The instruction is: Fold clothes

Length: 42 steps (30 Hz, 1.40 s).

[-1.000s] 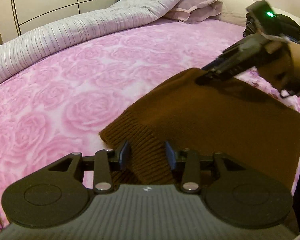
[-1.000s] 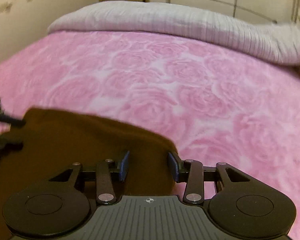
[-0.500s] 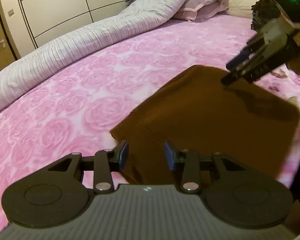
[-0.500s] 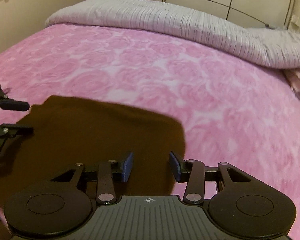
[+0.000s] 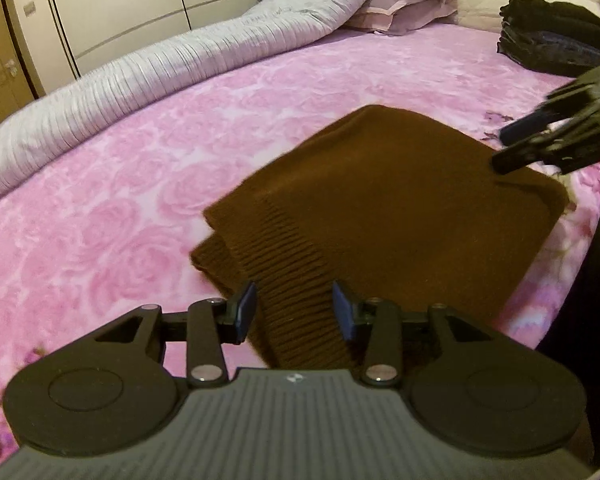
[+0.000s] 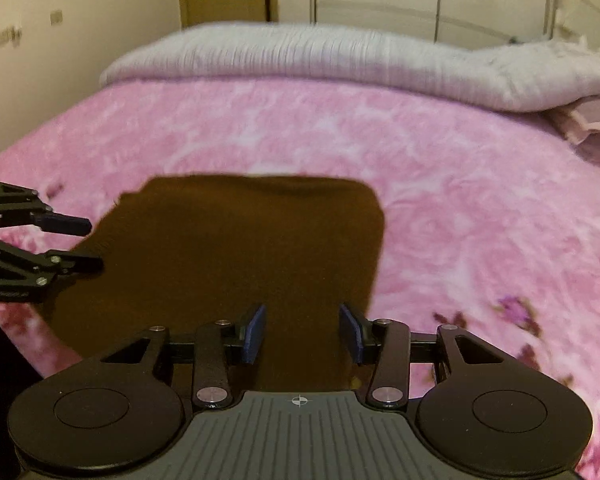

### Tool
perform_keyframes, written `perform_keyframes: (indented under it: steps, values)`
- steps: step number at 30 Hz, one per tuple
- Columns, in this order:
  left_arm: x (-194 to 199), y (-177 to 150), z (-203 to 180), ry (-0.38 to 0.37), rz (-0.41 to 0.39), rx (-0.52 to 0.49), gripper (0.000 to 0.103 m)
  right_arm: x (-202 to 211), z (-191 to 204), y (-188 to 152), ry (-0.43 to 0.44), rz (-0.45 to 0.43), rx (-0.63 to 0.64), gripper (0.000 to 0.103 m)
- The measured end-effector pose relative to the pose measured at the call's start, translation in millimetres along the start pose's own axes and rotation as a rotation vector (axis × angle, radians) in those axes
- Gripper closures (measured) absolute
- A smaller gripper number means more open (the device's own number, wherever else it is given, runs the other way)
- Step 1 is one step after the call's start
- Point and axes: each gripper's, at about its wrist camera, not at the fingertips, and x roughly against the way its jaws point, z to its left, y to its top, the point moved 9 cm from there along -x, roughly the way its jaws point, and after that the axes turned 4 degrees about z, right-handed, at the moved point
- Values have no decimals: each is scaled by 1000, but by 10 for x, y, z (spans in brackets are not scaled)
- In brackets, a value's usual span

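A brown knitted sweater (image 5: 380, 200) lies folded into a flat rectangle on the pink rose bedspread (image 5: 100, 200), near the bed's edge. My left gripper (image 5: 294, 308) hovers over its ribbed hem. The jaws are opening slightly, and the pads do not press the cloth. In the right wrist view the left gripper (image 6: 94, 245) stands at the sweater's (image 6: 240, 248) left side. My right gripper (image 6: 303, 322) is open above the sweater's near edge, holding nothing. The left wrist view shows the right gripper (image 5: 502, 150) over the sweater's far right corner.
A rolled grey striped duvet (image 5: 180, 64) runs along the far side of the bed, with a pillow (image 5: 404, 4) beyond it. A pile of dark clothes (image 5: 552, 36) lies at the back right. Wardrobe doors (image 5: 120, 0) stand behind the bed.
The right gripper has drawn back from the sweater's far corner toward the bed's edge. The left gripper has also pulled back, so more of the sweater shows. The sweater lies still.
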Motion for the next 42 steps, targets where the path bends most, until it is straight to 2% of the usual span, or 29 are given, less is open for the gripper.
perform_keyframes:
  steps: [2, 5, 8, 14, 17, 20, 23, 27, 30, 34, 36, 38, 42]
  values:
    - [-18, -42, -15, -6, 9, 3, 65, 50, 88, -159, 22, 3, 41, 55]
    - [-55, -71, -31, -12, 11, 4, 65, 51, 143, -316, 0, -11, 112, 53]
    - [3, -44, -23, 5, 6, -21, 65, 147, 129, -245, -18, -30, 114, 52]
    - [295, -63, -31, 61, -35, -96, 64, 347, 346, -232, -39, -86, 274, 48]
    - [478, -90, -88, 72, -75, -133, 62, 343, 516, -361, -66, -83, 410, 43]
    - [583, -122, -177, 49, -113, -168, 57, 273, 638, -490, -87, -61, 526, 41]
    - [467, -202, -283, 24, -90, -209, 55, 120, 686, -617, -94, -25, 609, 40]
    - [272, -289, -312, 19, -70, -213, 55, -124, 623, -718, -126, 34, 650, 40]
    - [271, -264, -290, 15, -70, -199, 55, -108, 607, -723, -158, 27, 677, 40]
    - [382, -236, -279, 45, -92, -230, 54, -58, 587, -756, -182, 10, 709, 40]
    - [469, -224, -290, 68, -112, -249, 50, -71, 572, -799, -213, 9, 746, 39]
    - [553, -230, -334, 81, -135, -278, 41, -84, 557, -842, -244, 8, 783, 39]
    - [635, -302, -548, 72, -168, -387, 35, -163, 630, -871, -243, -14, 850, 37]
